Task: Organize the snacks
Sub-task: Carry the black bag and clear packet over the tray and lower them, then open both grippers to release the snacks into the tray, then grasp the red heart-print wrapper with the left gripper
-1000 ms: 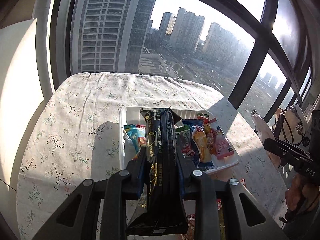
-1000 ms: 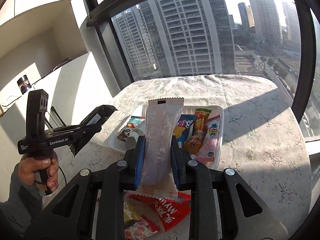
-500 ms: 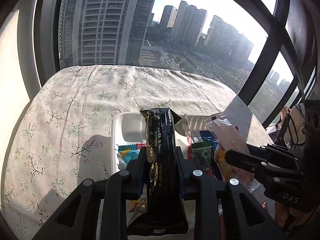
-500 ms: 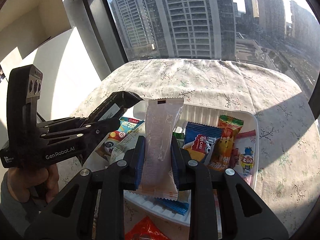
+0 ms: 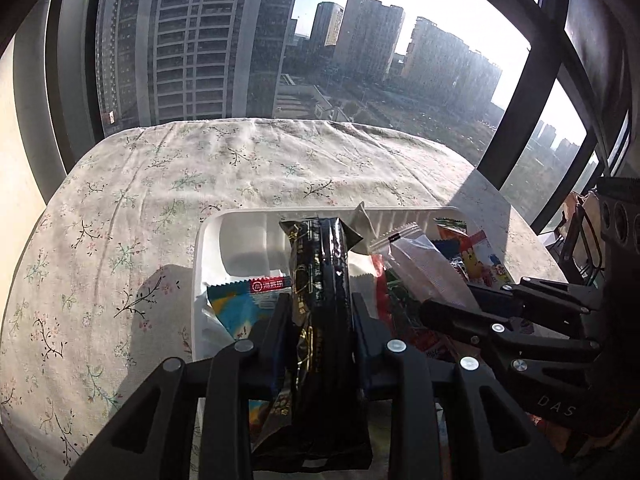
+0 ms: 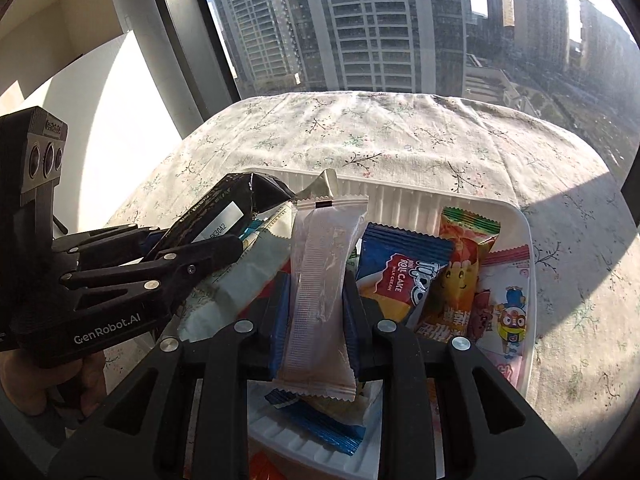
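Note:
My left gripper (image 5: 320, 312) is shut on a long black snack pack (image 5: 324, 320) and holds it over the white tray (image 5: 240, 220). My right gripper (image 6: 316, 292) is shut on a pale translucent snack pack (image 6: 324, 264), also over the tray (image 6: 440, 200). In the right wrist view the left gripper (image 6: 224, 248) with the black pack (image 6: 224, 208) is close on the left. In the left wrist view the right gripper (image 5: 452, 304) with the pale pack (image 5: 424, 264) is close on the right. The tray holds a blue roll cake pack (image 6: 400, 276), an orange pack (image 6: 460, 276), a pink pack (image 6: 504, 312) and a light blue pack (image 5: 244, 304).
The tray sits on a table under a floral cloth (image 5: 160, 184). Its near left compartment (image 5: 248, 248) shows bare white. Large windows with dark frames (image 5: 516, 120) stand behind the table. A white ledge (image 6: 100, 112) runs along the left.
Both grippers have moved forward over the tray and closer together, each still holding its pack. The tray looks larger and nearer in both views.

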`<state>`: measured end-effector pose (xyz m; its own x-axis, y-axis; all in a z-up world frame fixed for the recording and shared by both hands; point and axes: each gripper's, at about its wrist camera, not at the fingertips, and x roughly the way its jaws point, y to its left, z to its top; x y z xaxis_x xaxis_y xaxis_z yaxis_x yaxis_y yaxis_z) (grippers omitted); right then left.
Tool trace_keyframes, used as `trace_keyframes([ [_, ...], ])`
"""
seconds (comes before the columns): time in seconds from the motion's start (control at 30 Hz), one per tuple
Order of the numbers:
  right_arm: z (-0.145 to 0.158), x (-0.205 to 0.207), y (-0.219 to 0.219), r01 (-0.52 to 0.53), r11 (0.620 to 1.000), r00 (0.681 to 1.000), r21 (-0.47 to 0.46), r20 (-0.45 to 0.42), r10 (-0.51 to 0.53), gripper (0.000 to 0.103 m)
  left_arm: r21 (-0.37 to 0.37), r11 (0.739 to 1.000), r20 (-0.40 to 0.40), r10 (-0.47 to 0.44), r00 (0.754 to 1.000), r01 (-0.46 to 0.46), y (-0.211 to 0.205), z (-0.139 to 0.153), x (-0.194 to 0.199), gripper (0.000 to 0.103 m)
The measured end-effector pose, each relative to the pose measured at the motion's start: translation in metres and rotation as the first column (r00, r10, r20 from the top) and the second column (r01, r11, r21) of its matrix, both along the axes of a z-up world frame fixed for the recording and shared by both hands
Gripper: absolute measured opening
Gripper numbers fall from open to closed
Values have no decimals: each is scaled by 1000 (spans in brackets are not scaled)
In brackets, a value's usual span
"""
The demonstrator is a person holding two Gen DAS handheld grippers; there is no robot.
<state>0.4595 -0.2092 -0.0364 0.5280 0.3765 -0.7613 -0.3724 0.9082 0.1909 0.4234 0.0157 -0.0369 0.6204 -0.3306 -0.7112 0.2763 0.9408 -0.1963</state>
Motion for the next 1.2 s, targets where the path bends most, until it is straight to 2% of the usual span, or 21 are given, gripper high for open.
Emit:
trace_keyframes([
  [0.17, -4, -2, 4, -3, 1000, 1000, -18, -7, 3, 25, -8, 1000, 4, -8, 1000, 8, -1, -2, 1, 29],
  [0.37, -8, -2, 2, 2, 1000, 1000, -28, -10, -3, 28, -7, 1000, 18, -13, 1000, 14, -2, -2, -1, 36],
  [0.4, -7, -2, 1, 4, 1000, 1000, -27, -11, -4, 29, -7, 1000, 21, -12, 1000, 12, -2, -1, -1, 40],
  [0.43, -7, -2, 1, 5, 1000, 1000, -27, -11, -6, 31, -7, 1000, 24, -11, 1000, 11, -2, -1, -2, 46],
  [0.5, -6, -3, -1, 6, 1000, 1000, -23, -13, -7, 46, -5, 1000, 37, -7, 999, 7, -1, 2, -5, 49],
  [0.57, -4, -4, -3, 9, 1000, 1000, -16, -8, -9, 51, -13, 1000, 42, -6, 999, 7, 1, 5, -7, 50],
  [0.7, 2, -7, -6, 8, 1000, 1000, -13, 6, -8, 57, -22, 1000, 58, 4, 998, -3, 6, 14, -12, 59],
  [0.77, 8, -10, -8, 13, 1000, 1000, -13, 17, -13, 64, -29, 1000, 66, 9, 998, -8, 10, 20, -15, 67],
  [0.83, 20, -15, -12, 9, 1000, 999, 1, 41, -9, 69, -37, 999, 70, 7, 998, -5, 14, 28, -19, 85],
  [0.9, 38, -25, -19, -14, 999, 997, 40, 71, 12, 78, -32, 999, 74, 9, 997, -7, 17, 36, -26, 97],
  [1.03, 75, -60, -36, -75, 994, 983, 76, 174, 61, 89, 9, 1000, 87, -5, 996, 4, 16, 50, -53, 102],
  [1.2, 88, -121, -62, -97, 994, 973, 41, 214, 86, 89, 58, 998, 65, -18, 998, 14, 10, 42, -104, 103],
])
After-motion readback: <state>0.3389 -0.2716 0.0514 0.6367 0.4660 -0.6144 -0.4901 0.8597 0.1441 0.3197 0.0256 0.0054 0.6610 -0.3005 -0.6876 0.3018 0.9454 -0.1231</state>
